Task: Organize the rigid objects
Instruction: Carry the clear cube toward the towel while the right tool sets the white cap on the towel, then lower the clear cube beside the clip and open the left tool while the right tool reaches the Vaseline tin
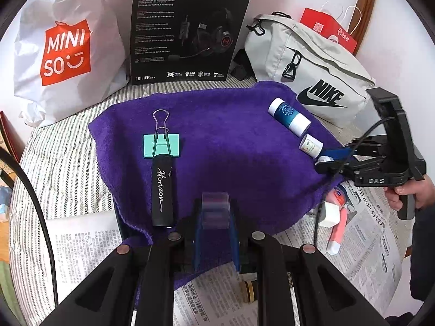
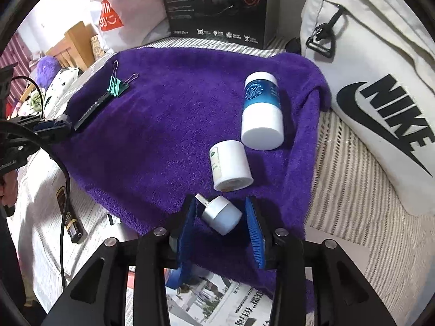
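A purple towel [image 1: 231,141] [image 2: 176,125] holds a teal binder clip [image 1: 161,145] [image 2: 117,84], a black "Horizon" stick [image 1: 162,190] [image 2: 91,111], a blue-and-white bottle [image 1: 289,116] [image 2: 262,111] and a small white jar [image 1: 310,145] [image 2: 231,165]. My left gripper [image 1: 215,212] is shut on a clear tape roll [image 1: 215,210] just right of the black stick. My right gripper [image 2: 221,213] [image 1: 330,160] is open around a small white-and-silver plug [image 2: 221,213] that lies on the towel's near right edge, below the small jar.
A black headset box [image 1: 187,27], a Miniso bag [image 1: 68,51] and a grey Nike bag [image 1: 312,65] [image 2: 375,87] stand behind the towel. Newspaper [image 1: 361,233] in front carries a pink tube [image 1: 338,222], a white block [image 1: 330,214] and a dark tube [image 2: 68,217].
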Available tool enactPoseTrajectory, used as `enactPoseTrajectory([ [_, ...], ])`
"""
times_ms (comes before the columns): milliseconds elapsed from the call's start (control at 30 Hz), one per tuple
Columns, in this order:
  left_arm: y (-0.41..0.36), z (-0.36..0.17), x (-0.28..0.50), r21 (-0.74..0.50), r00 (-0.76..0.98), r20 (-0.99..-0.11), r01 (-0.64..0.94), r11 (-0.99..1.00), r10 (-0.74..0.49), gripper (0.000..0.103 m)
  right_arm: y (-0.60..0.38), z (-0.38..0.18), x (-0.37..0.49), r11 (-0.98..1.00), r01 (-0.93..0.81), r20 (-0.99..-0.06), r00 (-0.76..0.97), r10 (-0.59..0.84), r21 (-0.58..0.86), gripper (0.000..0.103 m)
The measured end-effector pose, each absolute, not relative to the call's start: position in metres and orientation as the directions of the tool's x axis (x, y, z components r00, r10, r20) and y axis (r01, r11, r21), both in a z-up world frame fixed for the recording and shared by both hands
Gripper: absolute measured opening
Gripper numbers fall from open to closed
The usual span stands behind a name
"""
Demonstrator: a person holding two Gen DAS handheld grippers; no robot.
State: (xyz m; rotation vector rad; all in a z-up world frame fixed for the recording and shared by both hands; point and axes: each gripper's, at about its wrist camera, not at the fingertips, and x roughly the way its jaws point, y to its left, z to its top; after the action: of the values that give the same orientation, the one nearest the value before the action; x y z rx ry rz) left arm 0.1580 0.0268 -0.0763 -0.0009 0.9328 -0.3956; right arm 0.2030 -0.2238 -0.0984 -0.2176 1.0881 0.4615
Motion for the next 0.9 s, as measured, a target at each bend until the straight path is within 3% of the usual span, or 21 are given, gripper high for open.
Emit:
enactPoseTrajectory([
  [233,0.021,-0.085,0.175,-0.165,0.513,-0.796,0.326,0.931,-0.320,0.017,-0.240,-0.081,0.179,0.894,-0.440,-0.846,0.445,0.293,0.079,0.051],
  [567,0.018,-0.098,0.212,-0.130,0.509,-0.820,0.277,0.952,-0.260,0.017,-0.250,-0.070,0.131,0.898,-0.426,-0.802,0.496,0.331,0.108,0.052],
  [900,0.001,-0.102,0.231,-0.011,0.526,-0.834,0.291,0.957,-0.169,0.017,-0.247,-0.083,0.111,0.891,-0.421,-0.812,0.452,0.368,0.170,0.052],
])
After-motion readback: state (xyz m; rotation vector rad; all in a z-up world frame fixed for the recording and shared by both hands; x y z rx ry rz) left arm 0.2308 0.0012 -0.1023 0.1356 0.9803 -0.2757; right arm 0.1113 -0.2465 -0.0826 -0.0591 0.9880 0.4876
